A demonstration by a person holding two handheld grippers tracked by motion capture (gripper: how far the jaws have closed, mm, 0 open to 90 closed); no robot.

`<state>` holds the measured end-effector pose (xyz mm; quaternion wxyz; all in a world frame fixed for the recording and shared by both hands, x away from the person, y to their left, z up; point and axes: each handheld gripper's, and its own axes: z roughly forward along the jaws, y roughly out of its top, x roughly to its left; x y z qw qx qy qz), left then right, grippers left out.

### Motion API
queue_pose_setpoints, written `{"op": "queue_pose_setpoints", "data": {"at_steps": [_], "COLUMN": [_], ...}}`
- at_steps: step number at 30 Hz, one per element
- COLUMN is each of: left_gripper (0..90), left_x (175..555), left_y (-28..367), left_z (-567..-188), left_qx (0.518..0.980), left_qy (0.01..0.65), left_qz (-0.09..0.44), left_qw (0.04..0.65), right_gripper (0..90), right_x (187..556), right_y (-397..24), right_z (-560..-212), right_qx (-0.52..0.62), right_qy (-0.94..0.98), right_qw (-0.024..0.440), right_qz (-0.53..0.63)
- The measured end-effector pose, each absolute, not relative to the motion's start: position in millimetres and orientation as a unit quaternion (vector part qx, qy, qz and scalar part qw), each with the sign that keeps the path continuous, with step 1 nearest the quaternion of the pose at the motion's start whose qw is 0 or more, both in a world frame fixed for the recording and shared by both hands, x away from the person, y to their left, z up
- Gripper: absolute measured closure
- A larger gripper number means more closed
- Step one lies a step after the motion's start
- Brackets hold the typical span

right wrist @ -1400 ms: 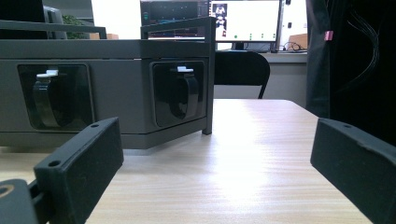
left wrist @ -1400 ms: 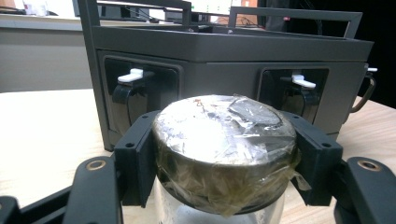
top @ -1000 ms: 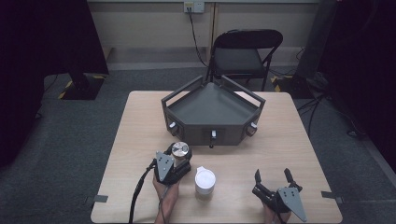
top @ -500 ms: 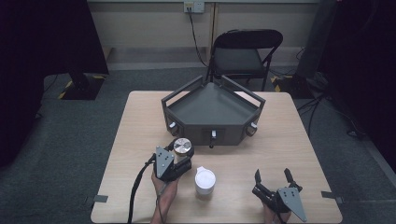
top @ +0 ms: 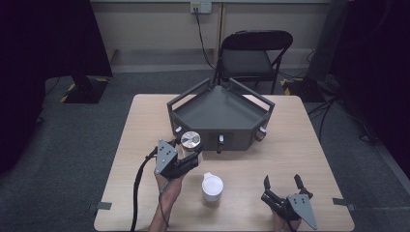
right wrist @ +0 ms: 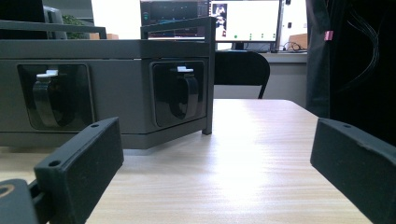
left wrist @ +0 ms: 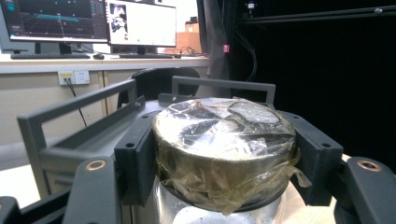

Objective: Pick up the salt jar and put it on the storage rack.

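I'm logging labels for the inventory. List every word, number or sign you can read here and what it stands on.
No text can be read in these pictures.
Two lit computer monitors on the back desk: graphics and writing, too small and blurred to read.
Round silver metal weight wrapped in clear tape: no marking visible.
White plastic cup, dark grey tray with rails: no label visible.

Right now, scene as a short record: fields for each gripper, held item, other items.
left gripper: shut on metal cylinder, raised off the table
metal cylinder: round, shiny, wrapped in clear tape
right gripper: open, holds nothing, low over the table
white cup: upright between the grippers
grey tray: behind them, looks empty
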<state>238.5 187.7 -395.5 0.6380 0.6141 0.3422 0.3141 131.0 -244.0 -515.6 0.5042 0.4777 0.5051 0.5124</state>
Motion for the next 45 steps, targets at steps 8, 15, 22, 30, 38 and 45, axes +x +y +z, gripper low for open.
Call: {"op": "queue_pose_setpoints", "data": {"at_steps": [8, 15, 22, 30, 38, 45], "left_gripper": [34.7, 34.7, 34.7, 34.8, 34.7, 34.7], "left_x": [269.8, 294.3, 311.7, 332.7, 347.7, 350.0], "left_y": [185.2, 177.2, 159.1, 141.5, 116.8, 110.0], "left_z": [-369.7, -353.5, -341.0, -334.7, -339.4, -348.9], "left_qx": [0.628, 0.627, 0.615, 0.592, 0.589, 0.604], "left_qy": [0.339, 0.355, 0.37, 0.401, 0.432, 0.435], "left_qz": [0.305, 0.311, 0.336, 0.363, 0.377, 0.377], "left_qw": [0.631, 0.62, 0.609, 0.598, 0.569, 0.551], "right_gripper": [1.1, 1.1, 1.1, 1.1, 1.1, 1.1], "right_x": [131.0, 131.0, 131.0, 130.9, 130.9, 130.9], "right_y": [-244.0, -245.0, -245.2, -245.7, -245.7, -245.7], "right_z": [-515.6, -515.6, -515.6, -515.6, -515.7, -515.7], "right_qx": [0.478, 0.476, 0.476, 0.475, 0.475, 0.475], "right_qy": [0.505, 0.507, 0.507, 0.507, 0.507, 0.507], "right_qw": [0.504, 0.503, 0.503, 0.502, 0.502, 0.502], "right_qz": [0.512, 0.514, 0.514, 0.515, 0.515, 0.515]}}
